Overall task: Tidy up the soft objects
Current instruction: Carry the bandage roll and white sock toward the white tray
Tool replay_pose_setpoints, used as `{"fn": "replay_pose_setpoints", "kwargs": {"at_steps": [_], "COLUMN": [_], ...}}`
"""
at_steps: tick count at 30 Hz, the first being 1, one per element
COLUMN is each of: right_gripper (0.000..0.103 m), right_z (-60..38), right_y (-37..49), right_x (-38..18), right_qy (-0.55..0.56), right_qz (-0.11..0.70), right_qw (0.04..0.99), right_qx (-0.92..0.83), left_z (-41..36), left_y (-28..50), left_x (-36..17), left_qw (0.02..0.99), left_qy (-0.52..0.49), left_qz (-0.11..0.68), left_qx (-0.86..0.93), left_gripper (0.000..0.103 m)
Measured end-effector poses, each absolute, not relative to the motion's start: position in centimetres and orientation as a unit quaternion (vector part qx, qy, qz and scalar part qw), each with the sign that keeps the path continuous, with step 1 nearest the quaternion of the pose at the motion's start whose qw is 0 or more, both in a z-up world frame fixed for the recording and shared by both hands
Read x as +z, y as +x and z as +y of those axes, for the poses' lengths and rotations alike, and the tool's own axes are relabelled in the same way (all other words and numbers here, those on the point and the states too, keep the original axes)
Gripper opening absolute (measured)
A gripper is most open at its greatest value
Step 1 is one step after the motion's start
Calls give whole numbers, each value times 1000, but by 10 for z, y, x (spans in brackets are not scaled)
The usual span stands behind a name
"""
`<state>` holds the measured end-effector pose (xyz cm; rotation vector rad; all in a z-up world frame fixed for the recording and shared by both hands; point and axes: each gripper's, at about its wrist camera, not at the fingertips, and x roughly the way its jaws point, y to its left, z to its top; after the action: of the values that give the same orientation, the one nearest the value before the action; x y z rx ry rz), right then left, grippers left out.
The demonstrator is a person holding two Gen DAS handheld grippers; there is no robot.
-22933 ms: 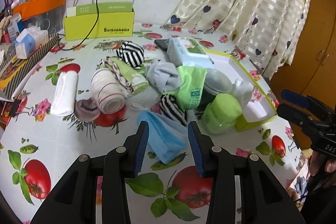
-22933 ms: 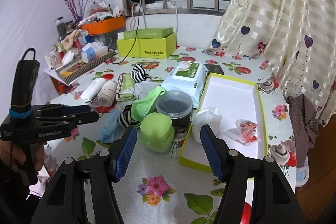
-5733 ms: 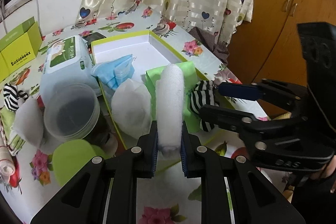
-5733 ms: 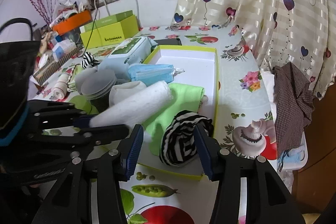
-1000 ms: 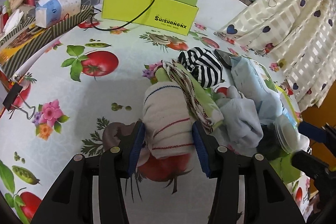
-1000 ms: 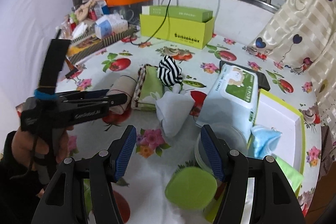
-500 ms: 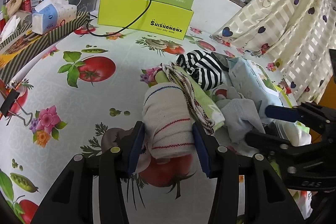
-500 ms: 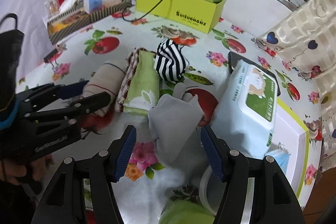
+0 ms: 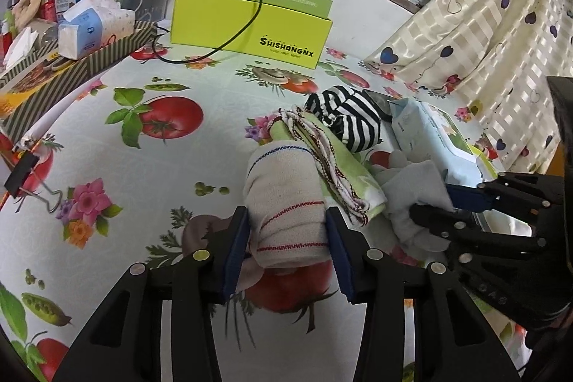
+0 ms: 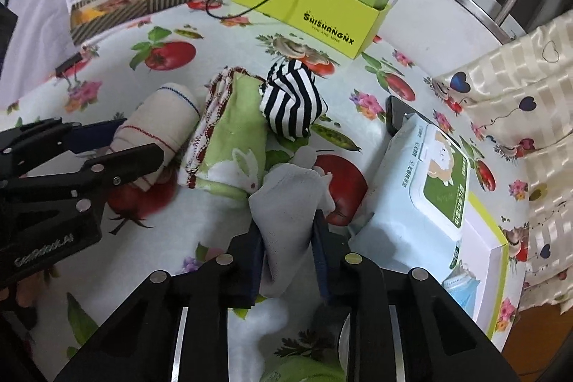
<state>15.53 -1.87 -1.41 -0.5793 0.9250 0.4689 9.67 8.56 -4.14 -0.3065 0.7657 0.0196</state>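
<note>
Left wrist view is showing the left gripper (image 9: 288,247) closing its blue-padded jaws on a rolled cream knitted cloth with red and blue stripes (image 9: 284,199), the pads pressing both sides of the soft cylinder, which is lying on the glossy fruit-printed tablecloth (image 9: 143,174); a folded light-green towel with scalloped red edging (image 9: 336,163) is touching the roll's right side, and a bunched black-and-white striped cloth (image 9: 345,119) is sitting just behind the towel; broad bare tablecloth is lying open to the left, while the right is crowded.

Right wrist view is showing the right gripper (image 10: 288,262), whose jaws have just been closing, pinching a limp pale-grey sock-like cloth (image 10: 290,199) between its pads; the grey fabric is rising in a crumpled peak beside the towel's rabbit print; a smooth pale-blue wet-wipes pack with a green lid label (image 10: 426,188) is lying just to the right, against a white tray with a lime-green rim (image 10: 497,260); a lime-green cardboard box (image 10: 315,8) is standing well behind.
</note>
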Motion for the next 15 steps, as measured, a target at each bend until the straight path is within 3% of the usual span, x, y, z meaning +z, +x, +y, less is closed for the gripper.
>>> {"fn": "replay_pose_setpoints", "kwargs": {"at_steps": [15], "right_gripper": [23], "right_z": [-50], "right_y": [112], "right_x": [29], "right_qy": [-178], "right_qz": [387], "right_qw": [862], "right_qx": [275], "left_z": [85], "left_y": [61], "left_x": [-14], "left_qw": [926], "left_qy": [-141], "left_qz": [351], "left_qx": [21], "left_gripper": [43]}}
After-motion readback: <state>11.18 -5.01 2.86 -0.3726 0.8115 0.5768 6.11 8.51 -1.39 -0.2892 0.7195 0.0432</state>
